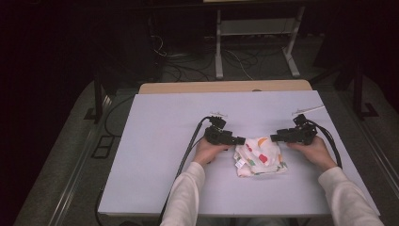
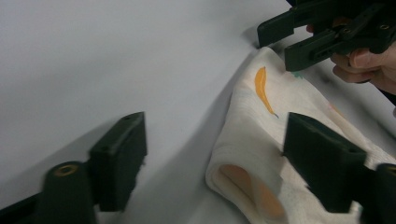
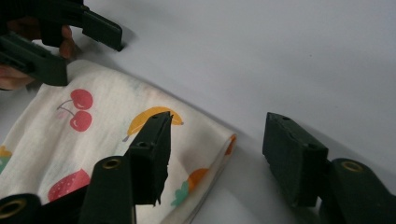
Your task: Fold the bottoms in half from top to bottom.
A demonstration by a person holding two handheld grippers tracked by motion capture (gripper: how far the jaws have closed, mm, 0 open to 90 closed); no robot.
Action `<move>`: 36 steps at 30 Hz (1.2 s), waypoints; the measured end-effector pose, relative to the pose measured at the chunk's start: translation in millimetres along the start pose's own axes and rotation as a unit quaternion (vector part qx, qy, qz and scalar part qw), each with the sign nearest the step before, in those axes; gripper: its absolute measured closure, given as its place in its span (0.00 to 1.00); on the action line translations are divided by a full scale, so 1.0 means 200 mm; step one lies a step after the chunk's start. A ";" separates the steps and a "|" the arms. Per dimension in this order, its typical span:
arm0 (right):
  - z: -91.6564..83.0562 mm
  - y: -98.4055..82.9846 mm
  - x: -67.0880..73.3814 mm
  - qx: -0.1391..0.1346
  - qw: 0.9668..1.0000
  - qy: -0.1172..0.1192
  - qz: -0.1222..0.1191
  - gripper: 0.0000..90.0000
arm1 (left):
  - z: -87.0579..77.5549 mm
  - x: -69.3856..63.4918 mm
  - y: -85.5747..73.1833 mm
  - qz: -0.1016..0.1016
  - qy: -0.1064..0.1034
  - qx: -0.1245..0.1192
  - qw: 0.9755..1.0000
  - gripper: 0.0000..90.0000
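High view: folded white cloth point(image 1: 260, 157) with a fruit print lies on the pale counter point(image 1: 155, 141), near the front edge, right of centre, between the two hands. Left claw point(image 1: 237, 140) sits at the cloth's upper left corner, right claw point(image 1: 275, 137) at its upper right corner, both pointing inward toward each other. Left gripper view: left claw point(image 2: 212, 154) is spread, one jaw on bare counter, the other over the cloth point(image 2: 261, 135); folded edge lies between them, pads not pressing on it. Right claw point(image 2: 287, 39) is seen farther off at the far corner. Right gripper view: right claw point(image 3: 217, 154) is spread, straddling the cloth's folded corner point(image 3: 93, 130), one jaw above the print, the other over counter; no pinch visible. Cables trail back from both grippers.
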State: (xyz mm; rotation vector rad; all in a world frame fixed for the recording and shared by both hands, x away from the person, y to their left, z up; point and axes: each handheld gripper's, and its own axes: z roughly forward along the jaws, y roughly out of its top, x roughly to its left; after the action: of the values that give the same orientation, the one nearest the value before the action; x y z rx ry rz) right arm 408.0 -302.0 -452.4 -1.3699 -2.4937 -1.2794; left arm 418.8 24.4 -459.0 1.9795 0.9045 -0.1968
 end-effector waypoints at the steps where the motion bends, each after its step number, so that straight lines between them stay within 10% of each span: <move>1: 0.01 0.00 0.00 0.001 1.000 -0.001 0.000 0.50 | 0.00 0.00 0.00 -0.002 0.001 -0.001 1.000 0.31; 21: 0.04 0.01 0.01 0.018 1.000 -0.001 0.018 0.95 | 0.03 0.04 0.00 -0.052 -0.024 0.020 0.998 0.86; 36: 0.01 0.03 0.09 0.000 1.000 -0.023 0.004 0.97 | -0.06 -0.01 0.02 -0.001 0.010 0.020 1.000 0.93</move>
State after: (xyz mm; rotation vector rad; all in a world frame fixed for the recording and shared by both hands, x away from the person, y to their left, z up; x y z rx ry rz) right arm 401.8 -286.9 -442.5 -1.4239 -2.5139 -1.2608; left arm 418.3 31.9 -448.6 2.0213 0.9211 -0.1982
